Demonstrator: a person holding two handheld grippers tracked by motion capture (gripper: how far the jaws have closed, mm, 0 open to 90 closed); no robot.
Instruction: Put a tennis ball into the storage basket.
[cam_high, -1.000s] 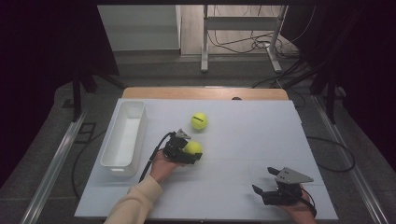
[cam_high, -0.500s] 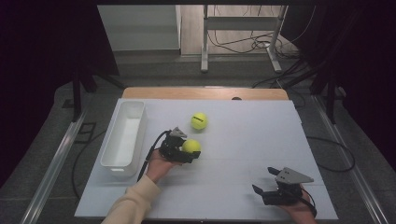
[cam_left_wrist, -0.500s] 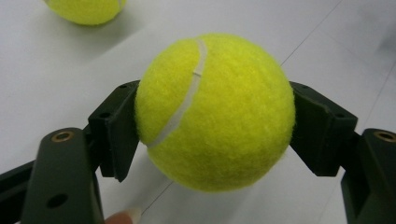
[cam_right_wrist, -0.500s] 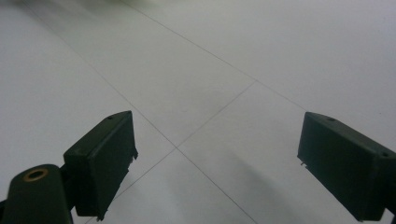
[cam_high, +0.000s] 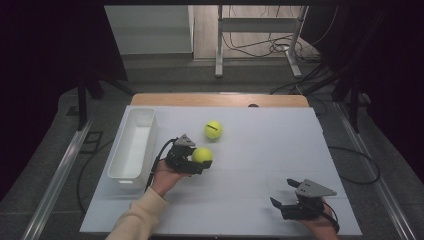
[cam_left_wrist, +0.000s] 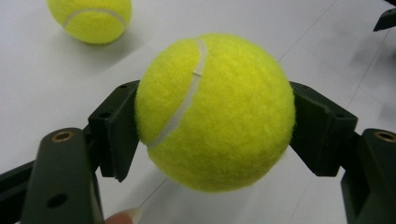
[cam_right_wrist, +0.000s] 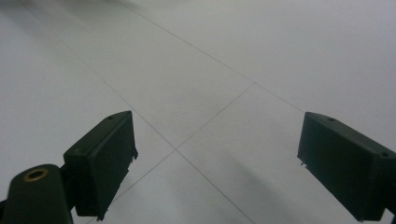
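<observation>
Just right of the white bin (cam_high: 131, 150), the left gripper (cam_high: 196, 161) is clamping a tennis ball (cam_high: 202, 155) between its pads and carrying it clear of the table (cam_high: 260, 150); the likely next move calls for swinging it over the bin and releasing. Compared with a second ago, the ball is sitting slightly higher. A second ball (cam_high: 213, 129) is lying beyond. The right gripper (cam_high: 284, 197) is resting wide open, holding nothing.
</observation>
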